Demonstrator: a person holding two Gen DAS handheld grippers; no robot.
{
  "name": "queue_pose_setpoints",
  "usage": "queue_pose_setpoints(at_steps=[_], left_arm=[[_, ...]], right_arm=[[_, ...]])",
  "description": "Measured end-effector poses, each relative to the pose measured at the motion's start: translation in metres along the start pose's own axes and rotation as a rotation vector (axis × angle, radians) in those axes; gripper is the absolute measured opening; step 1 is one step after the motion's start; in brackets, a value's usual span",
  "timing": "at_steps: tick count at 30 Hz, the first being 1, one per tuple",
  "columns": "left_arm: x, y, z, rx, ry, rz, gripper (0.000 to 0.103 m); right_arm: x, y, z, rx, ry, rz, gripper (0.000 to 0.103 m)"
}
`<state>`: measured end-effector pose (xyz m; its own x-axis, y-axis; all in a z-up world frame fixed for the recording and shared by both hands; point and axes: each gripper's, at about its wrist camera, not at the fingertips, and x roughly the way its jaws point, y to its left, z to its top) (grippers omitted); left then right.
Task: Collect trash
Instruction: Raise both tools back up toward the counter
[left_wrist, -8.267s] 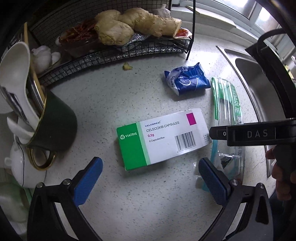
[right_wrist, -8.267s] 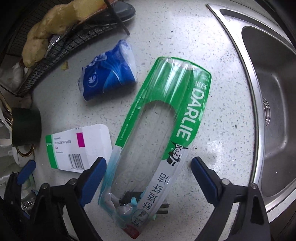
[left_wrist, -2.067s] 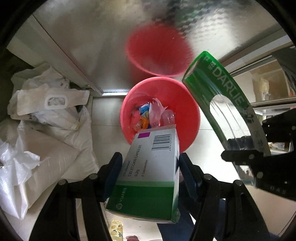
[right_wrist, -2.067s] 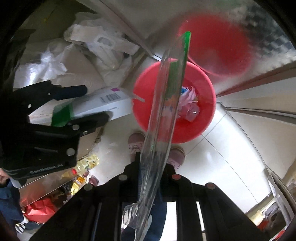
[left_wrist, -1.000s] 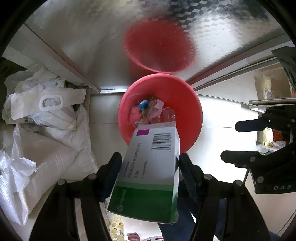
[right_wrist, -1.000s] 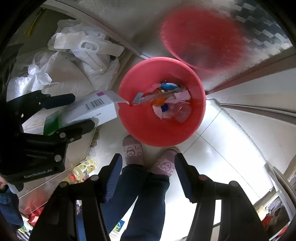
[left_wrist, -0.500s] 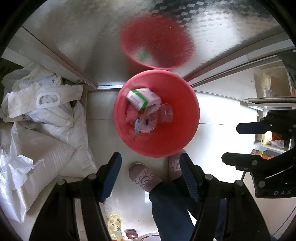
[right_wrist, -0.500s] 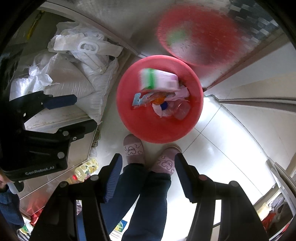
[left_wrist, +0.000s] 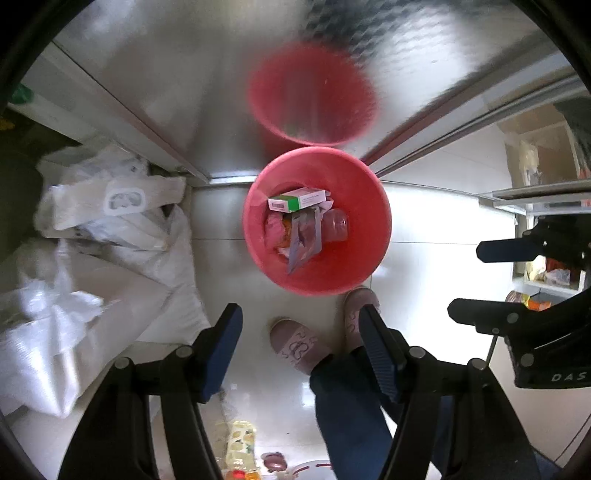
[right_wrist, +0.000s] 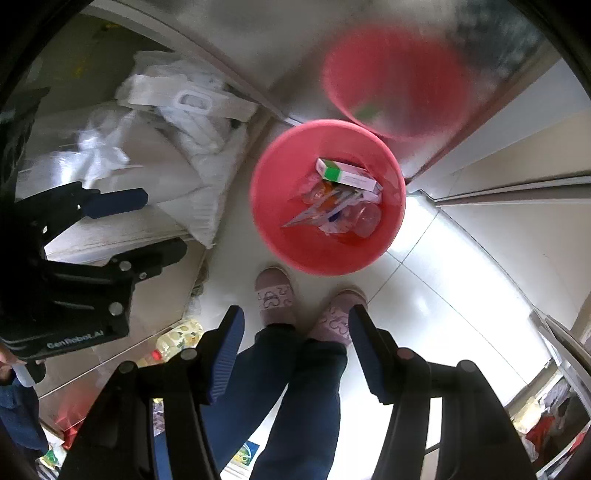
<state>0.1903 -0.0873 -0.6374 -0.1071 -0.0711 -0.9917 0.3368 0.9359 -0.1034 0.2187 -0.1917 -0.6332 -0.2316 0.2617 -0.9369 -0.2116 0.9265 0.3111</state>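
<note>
**Both grippers empty over the bin: risks from here**

Left wrist view: left gripper (left_wrist: 301, 347) is hanging with jaws wide, gripping nothing. Red trash bin (left_wrist: 373, 225) is sitting straight ahead of the fingers, on the floor. Medicine box (left_wrist: 298, 198) is lying on top of the pile at the bin's far side, clear toothbrush packaging (left_wrist: 303, 236) slanting across the middle. Slippered feet (left_wrist: 295, 345) are standing just this side of the bin, between the fingertips. Right gripper (left_wrist: 476, 280) is showing off to the right.

Right wrist view: right gripper (right_wrist: 295, 350) is also gaping, empty. Bin is ahead and slightly right; box is leaning near the far rim.

Risks, my read:
- Box is riding high on loose trash; the next drop could knock it out.
- White sacks (right_wrist: 177, 155) are crowding the bin's left side, so a swing past them could snag.
- Feet are nearly touching the bin, so a step could tip it.
</note>
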Motion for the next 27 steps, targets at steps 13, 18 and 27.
queue_pose_setpoints(at_steps=[13, 18, 27], left_arm=[[-0.175, -0.006, -0.035, -0.08, -0.153, -0.019, 0.063], [-0.257, -0.012, -0.052, -0.081, -0.207, 0.009, 0.064], [-0.38, -0.024, -0.074, -0.075, -0.346, 0.143, 0.066]], right_arm=[[-0.14, 0.06, -0.048, -0.101, -0.107, -0.076, 0.056], [-0.208, 0.092, -0.064, -0.126, -0.18, -0.079, 0.056], [-0.317, 0.119, -0.094, -0.139, -0.339, -0.094, 0.056]])
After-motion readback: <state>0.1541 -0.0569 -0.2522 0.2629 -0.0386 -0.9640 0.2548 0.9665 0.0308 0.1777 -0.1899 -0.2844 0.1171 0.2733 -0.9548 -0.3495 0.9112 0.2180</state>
